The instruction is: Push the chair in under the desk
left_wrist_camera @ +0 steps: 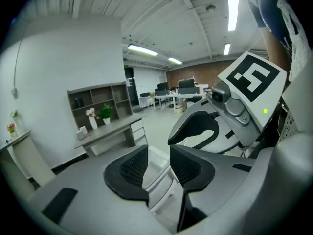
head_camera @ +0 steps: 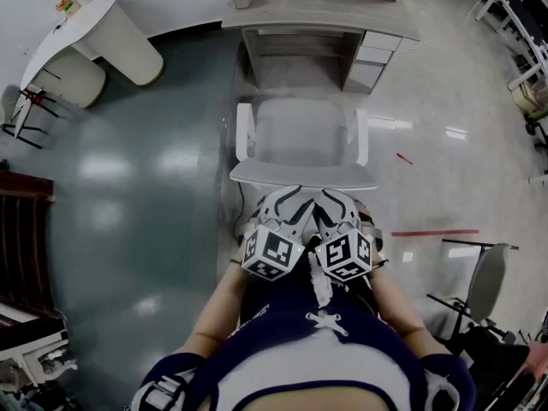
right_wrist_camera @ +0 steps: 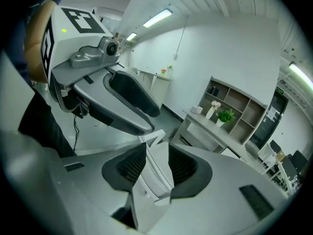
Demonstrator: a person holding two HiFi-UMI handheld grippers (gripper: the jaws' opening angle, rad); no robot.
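White chair (head_camera: 304, 144) facing desk (head_camera: 325, 17); left gripper (head_camera: 287, 199) and right gripper (head_camera: 336, 200), jaws apart, at its backrest, seemingly to push.

Location type: open-plan office.

Identifying features:
- A grey table (head_camera: 317, 11) stands against the wall, with a drawer stack (head_camera: 372, 54) under its right side.
- A white armchair-type office chair (head_camera: 300, 135) stands in front of the table.
- An open shelf unit (left_wrist_camera: 95, 99) sits on the table, beside a potted plant (left_wrist_camera: 105, 112) and a vase of flowers (left_wrist_camera: 91, 117).
- Rows of workstations (left_wrist_camera: 178, 89) with monitors and chairs fill the far end of the room.
- Strip lights (left_wrist_camera: 143, 50) run along the ceiling.
- The floor (head_camera: 145, 195) is smooth and glossy.
- A second chair (head_camera: 484, 285) stands to the right
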